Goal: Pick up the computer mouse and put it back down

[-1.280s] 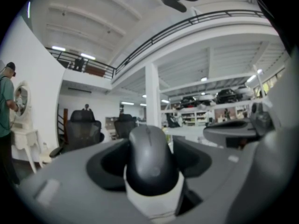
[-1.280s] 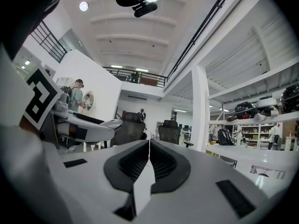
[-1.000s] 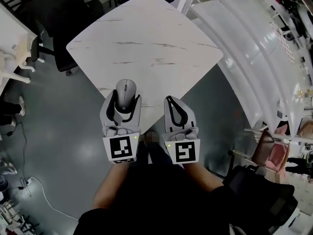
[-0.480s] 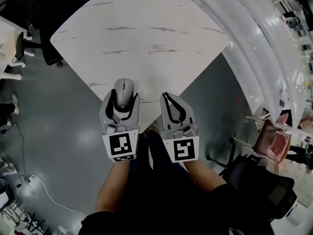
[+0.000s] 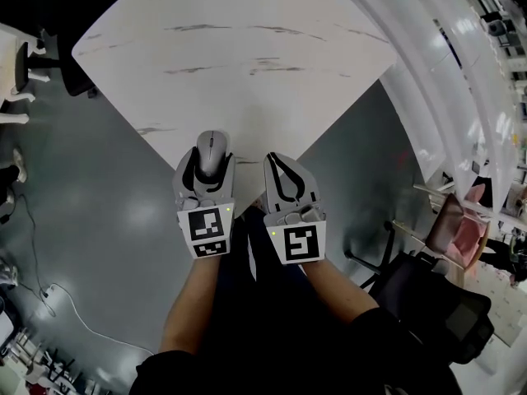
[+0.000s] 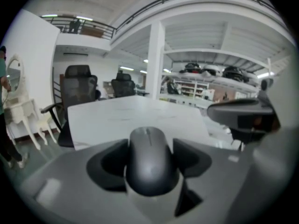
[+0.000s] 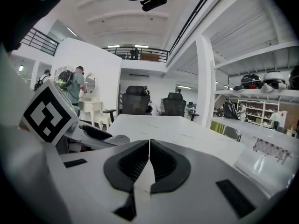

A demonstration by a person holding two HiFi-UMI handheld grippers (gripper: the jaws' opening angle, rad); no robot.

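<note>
A grey computer mouse [image 5: 211,152] [image 6: 150,160] sits clamped between the jaws of my left gripper [image 5: 206,175] [image 6: 150,155], its nose pointing away from me toward the white marble-pattern table [image 5: 239,48] [image 6: 131,118]. In the head view it hangs over the table's near corner; whether it touches the top I cannot tell. My right gripper [image 5: 286,179] [image 7: 149,160] hovers just to the right over the same corner, its two dark pads meeting with nothing between them.
Black office chairs [image 6: 79,90] stand beyond the table's far side. A white curved counter [image 5: 461,89] runs along the right. Another black chair [image 5: 428,303] is at my right. People [image 7: 74,90] stand by a white dresser far left. Grey floor [image 5: 99,220] lies to the left.
Both grippers have come down toward the table's near corner, the left one carrying the mouse. The table now looks larger in the head view. The jaws have not changed.
</note>
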